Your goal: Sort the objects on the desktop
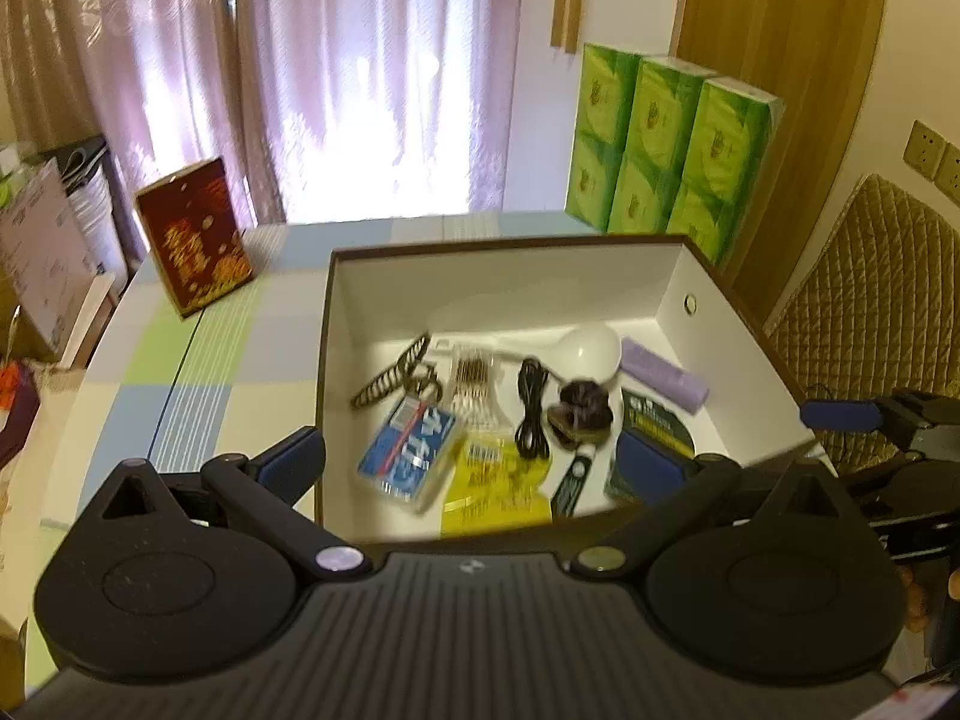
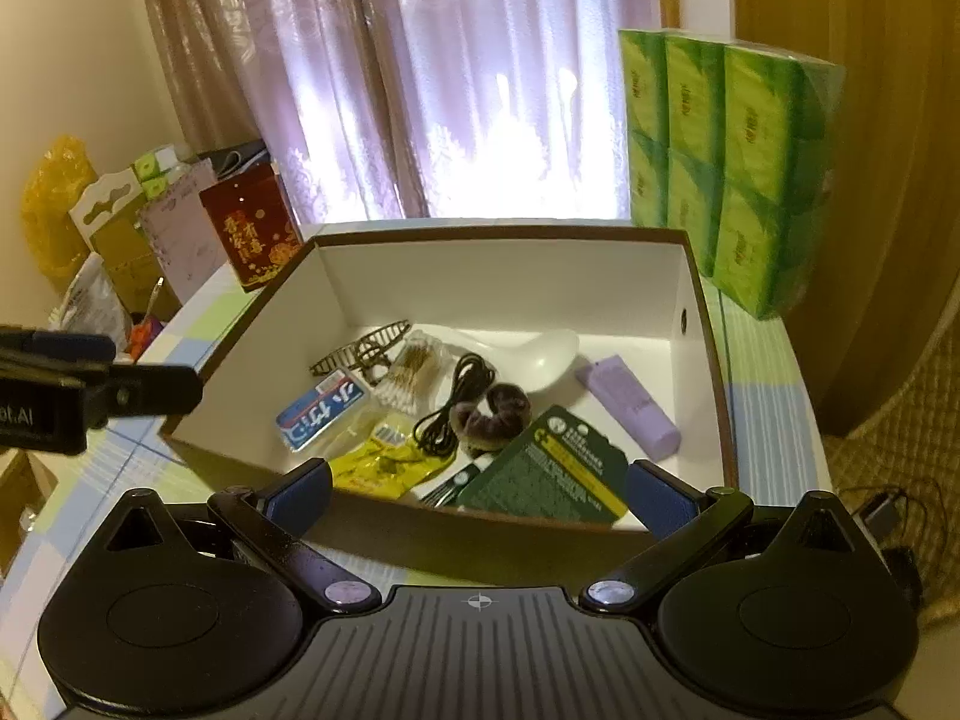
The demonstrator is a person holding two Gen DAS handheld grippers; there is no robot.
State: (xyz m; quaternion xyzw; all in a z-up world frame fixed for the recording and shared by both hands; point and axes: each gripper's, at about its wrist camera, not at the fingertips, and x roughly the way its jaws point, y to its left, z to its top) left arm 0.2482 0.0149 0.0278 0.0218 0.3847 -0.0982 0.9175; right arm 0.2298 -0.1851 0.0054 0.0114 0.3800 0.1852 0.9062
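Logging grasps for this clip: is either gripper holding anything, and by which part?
Nothing is held. The left gripper and right gripper are both open and empty above the box.

The left gripper (image 1: 471, 462) has a black ribbed body with two round discs, at seven and five o'clock. Its fingers (image 1: 651, 468) carry blue pads, and silver screws mark the pivots. The right gripper (image 2: 480, 489) looks the same.
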